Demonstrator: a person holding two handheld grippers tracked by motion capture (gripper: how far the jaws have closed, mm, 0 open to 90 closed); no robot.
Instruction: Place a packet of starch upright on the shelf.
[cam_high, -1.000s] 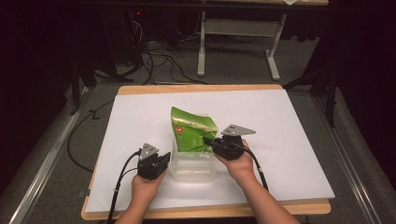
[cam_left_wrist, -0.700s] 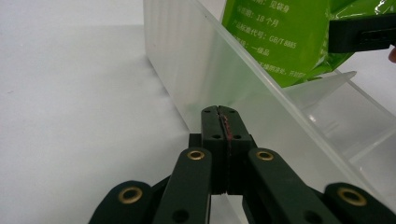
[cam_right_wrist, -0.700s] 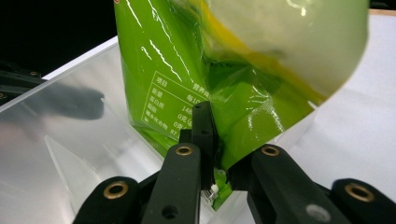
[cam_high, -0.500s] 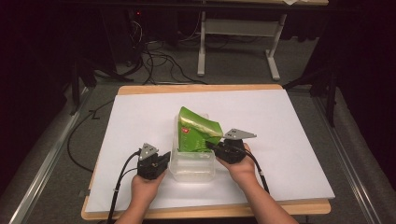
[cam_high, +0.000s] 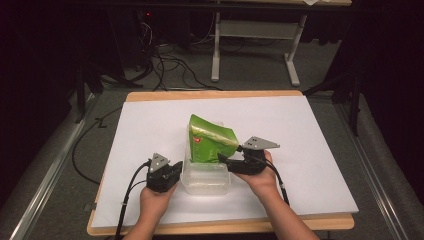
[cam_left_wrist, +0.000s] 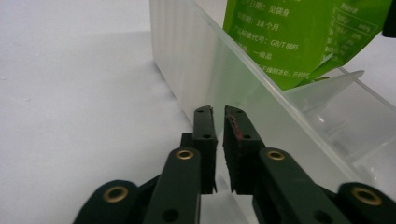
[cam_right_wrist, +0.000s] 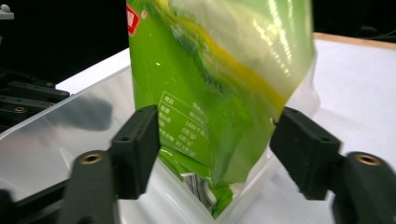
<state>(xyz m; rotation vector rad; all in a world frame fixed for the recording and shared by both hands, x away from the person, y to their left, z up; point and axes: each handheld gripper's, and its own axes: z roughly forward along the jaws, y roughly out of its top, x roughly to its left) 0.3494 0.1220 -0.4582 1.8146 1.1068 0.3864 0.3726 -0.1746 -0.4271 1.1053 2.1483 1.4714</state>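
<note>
Standing in the clear box (cam_high: 206, 181), green pouch (cam_right_wrist: 210, 93) sits between spread right hand-held gripper (cam_right_wrist: 212, 135) jaws.

High view overhead facing forward, both tool views close, sharing green pouch (cam_high: 210, 142).

The pouch (cam_high: 210, 141) is bright green with a yellow band, a small red mark near its top corner and white print. The box (cam_high: 207, 176) is clear, frosted plastic. Both tongs, left (cam_left_wrist: 219, 116) and right (cam_right_wrist: 215, 128), are black, with brass-coloured rivets. The bench (cam_high: 310, 130) is white, edged in pale wood.
</note>
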